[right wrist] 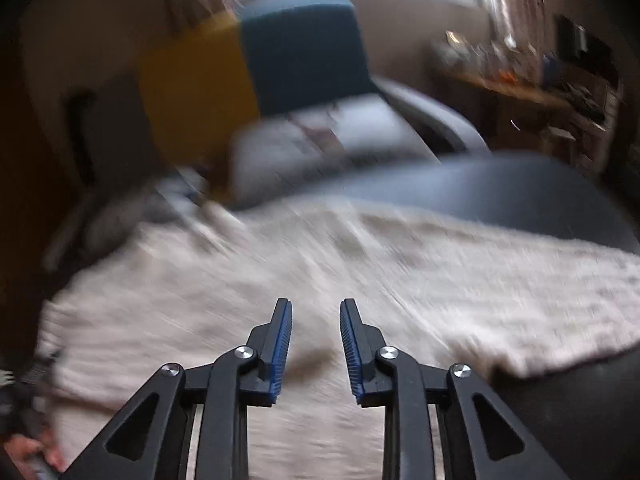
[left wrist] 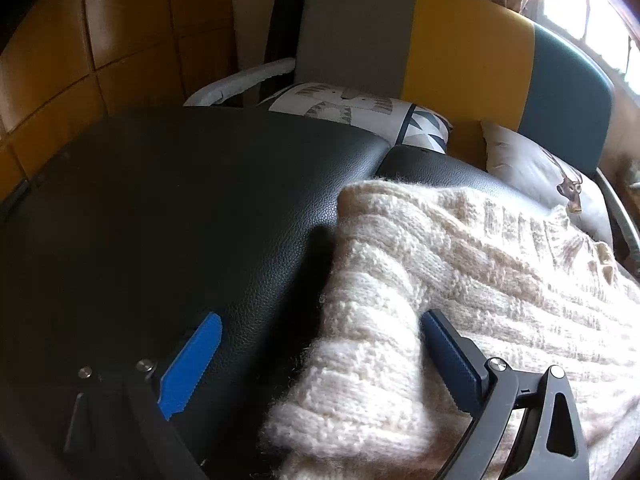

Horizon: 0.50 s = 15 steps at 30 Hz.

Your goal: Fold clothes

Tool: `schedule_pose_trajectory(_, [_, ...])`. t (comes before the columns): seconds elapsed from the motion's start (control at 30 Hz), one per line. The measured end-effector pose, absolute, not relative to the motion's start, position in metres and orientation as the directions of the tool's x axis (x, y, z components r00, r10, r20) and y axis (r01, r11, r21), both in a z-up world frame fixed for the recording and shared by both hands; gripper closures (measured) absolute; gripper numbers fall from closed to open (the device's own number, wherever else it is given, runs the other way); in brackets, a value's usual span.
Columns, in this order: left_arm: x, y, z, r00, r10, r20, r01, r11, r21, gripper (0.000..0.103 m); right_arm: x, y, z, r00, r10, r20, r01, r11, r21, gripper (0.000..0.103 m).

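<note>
A cream knitted sweater (left wrist: 460,260) lies spread over a black leather surface (left wrist: 160,208). Its thick folded edge runs toward the camera in the left wrist view. My left gripper (left wrist: 320,316) is open wide and straddles that edge. The right blue pad (left wrist: 452,356) rests against the knit, while the left pad (left wrist: 192,364) stands apart over bare leather. The right wrist view is blurred. There my right gripper (right wrist: 316,304) hovers over the flat sweater (right wrist: 320,248), its jaws a narrow gap apart with nothing between them.
Behind the leather surface stands a sofa with grey, yellow (left wrist: 460,48) and teal back panels and printed cushions (left wrist: 352,108). A cluttered wooden table (right wrist: 520,84) is at the right by a window. A hand (right wrist: 24,452) shows at the lower left corner.
</note>
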State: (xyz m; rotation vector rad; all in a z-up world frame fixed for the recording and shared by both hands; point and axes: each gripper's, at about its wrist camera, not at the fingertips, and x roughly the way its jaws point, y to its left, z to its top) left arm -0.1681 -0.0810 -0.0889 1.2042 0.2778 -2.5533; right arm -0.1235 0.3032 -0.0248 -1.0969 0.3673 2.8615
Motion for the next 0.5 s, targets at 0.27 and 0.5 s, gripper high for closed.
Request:
schedule_pose_trajectory(0.27, [-0.159, -0.076, -0.088, -0.609, -0.21, -0.765, 0.35, -0.937, -0.021, 0.002, -0.164, 0.27, -0.072, -0.574, -0.102, -0.813, -0.077, -0.981, 0.178, 0.083])
schedule_pose_trajectory(0.5, [-0.161, -0.069, -0.086, -0.609, -0.256, -0.751, 0.351, -0.936, 0.035, 0.002, -0.122, 0.332, -0.048, -0.646, -0.13, -0.752, -0.166, -0.937, 0.306, 0.077])
